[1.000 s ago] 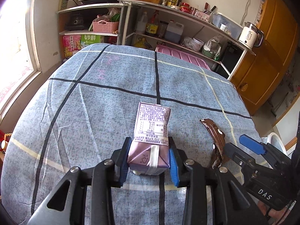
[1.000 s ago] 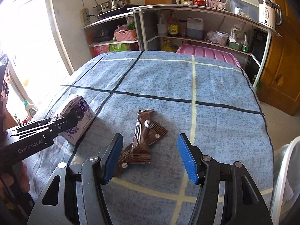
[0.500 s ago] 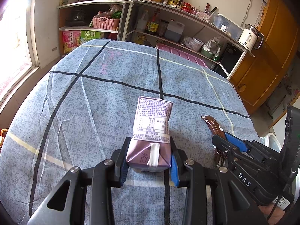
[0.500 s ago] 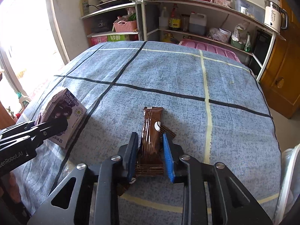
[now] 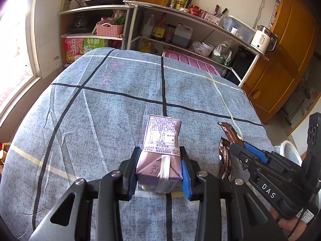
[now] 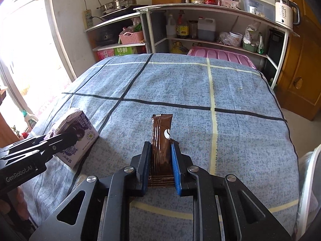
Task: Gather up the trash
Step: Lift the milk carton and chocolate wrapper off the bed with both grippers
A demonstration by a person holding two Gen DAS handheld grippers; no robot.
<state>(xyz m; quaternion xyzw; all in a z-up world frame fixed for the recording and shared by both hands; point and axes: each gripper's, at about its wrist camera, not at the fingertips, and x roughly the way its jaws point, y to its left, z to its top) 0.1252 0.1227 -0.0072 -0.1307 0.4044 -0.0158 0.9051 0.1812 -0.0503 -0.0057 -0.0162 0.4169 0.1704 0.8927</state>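
Right gripper [image 6: 160, 166] closed onto brown wrapper [image 6: 161, 140] | left gripper [image 5: 159, 172] clamps milk carton [image 5: 160, 150], lower centre | risk: slick wrapper slipping on lift

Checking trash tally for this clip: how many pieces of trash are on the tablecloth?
2. A purple drink carton clamped in the left hand-held gripper, and a brown snack wrapper clamped in the right hand-held gripper. No other pieces show.

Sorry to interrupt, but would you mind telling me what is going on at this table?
A person is collecting trash with two handheld grippers. The left gripper is clamped on a small purple drink carton, and the right gripper is shut on a brown snack wrapper. Both pieces are low over the blue-grey checked tablecloth. A white bin rim shows at the table's right edge.
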